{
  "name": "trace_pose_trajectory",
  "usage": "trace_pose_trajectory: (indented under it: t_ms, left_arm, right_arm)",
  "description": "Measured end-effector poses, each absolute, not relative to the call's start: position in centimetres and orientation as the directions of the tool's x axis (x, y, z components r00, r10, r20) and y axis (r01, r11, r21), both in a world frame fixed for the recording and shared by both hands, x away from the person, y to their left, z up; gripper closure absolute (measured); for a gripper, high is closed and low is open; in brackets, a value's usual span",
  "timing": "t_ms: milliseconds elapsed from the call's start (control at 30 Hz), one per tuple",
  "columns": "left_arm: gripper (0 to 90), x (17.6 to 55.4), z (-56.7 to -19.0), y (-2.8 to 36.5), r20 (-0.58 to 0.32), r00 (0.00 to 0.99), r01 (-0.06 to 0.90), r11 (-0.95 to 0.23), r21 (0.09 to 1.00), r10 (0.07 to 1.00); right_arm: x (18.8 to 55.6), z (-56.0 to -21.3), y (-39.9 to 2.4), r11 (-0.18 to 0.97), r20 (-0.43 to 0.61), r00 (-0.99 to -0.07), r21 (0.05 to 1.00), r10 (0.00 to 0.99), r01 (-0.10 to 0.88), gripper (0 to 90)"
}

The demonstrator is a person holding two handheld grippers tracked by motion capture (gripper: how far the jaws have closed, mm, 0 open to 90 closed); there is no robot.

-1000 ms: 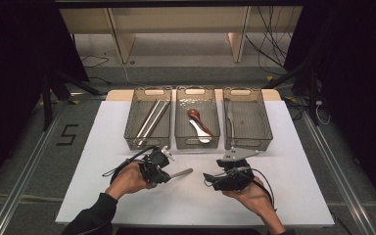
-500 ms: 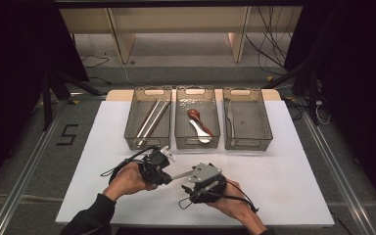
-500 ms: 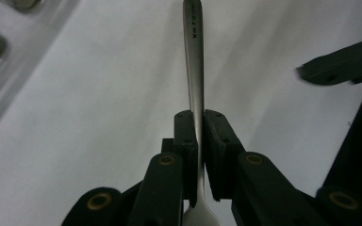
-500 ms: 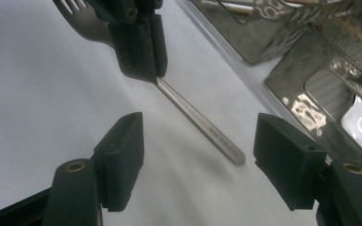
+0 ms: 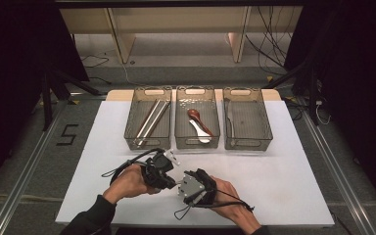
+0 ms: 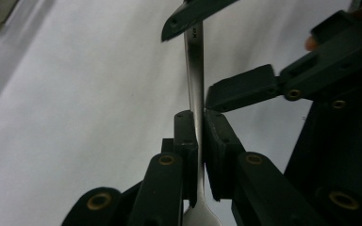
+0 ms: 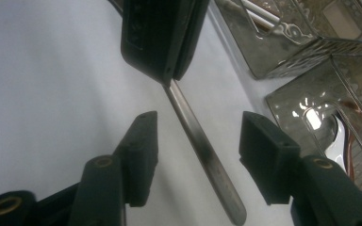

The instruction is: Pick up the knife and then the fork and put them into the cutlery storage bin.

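My left gripper (image 6: 199,127) is shut on the neck of a flat steel cutlery piece (image 6: 194,61), whose handle points away from the jaws. In the high view both hands meet near the table's front edge, the left gripper (image 5: 169,177) facing the right gripper (image 5: 183,185). The right gripper (image 7: 198,136) is open and straddles the handle (image 7: 191,117), with a gap on each side. Its jaws have just been closing around the handle. The utensil's head is mostly hidden behind my left jaws.
Three clear trays stand in a row at the back of the white table (image 5: 298,181). The left tray (image 5: 133,115) holds long metal sticks, the middle tray (image 5: 181,117) spoons, the right tray (image 5: 264,117) a knife. Bare tabletop lies to either side of the hands.
The right hand has moved left, from beside the right tray's front to right against the left gripper. The left hand has hardly shifted and keeps its hold on the utensil.
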State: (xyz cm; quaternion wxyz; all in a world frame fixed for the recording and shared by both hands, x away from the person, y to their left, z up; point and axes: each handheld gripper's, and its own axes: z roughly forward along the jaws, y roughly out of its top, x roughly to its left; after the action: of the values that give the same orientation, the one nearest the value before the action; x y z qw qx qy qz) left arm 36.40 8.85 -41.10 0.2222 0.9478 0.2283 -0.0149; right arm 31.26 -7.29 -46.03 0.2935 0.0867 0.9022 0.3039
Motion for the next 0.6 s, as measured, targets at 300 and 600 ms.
trace_pose_trajectory:
  t_ms: [300,600]
  left_arm:
    - [83.7,36.5,-41.3,8.9,-0.163,0.892,0.450,-0.794,0.409,0.421]
    - [83.5,36.6,-41.4,9.0,-0.198,0.886,0.463,-0.782,0.416,0.420]
  right_arm:
    - [30.7,-46.3,-7.2,0.843,-0.562,-0.793,0.523,0.234,-0.122,70.0]
    - [30.2,-46.4,-7.2,0.868,-0.630,-0.762,0.451,0.147,-0.206,82.5]
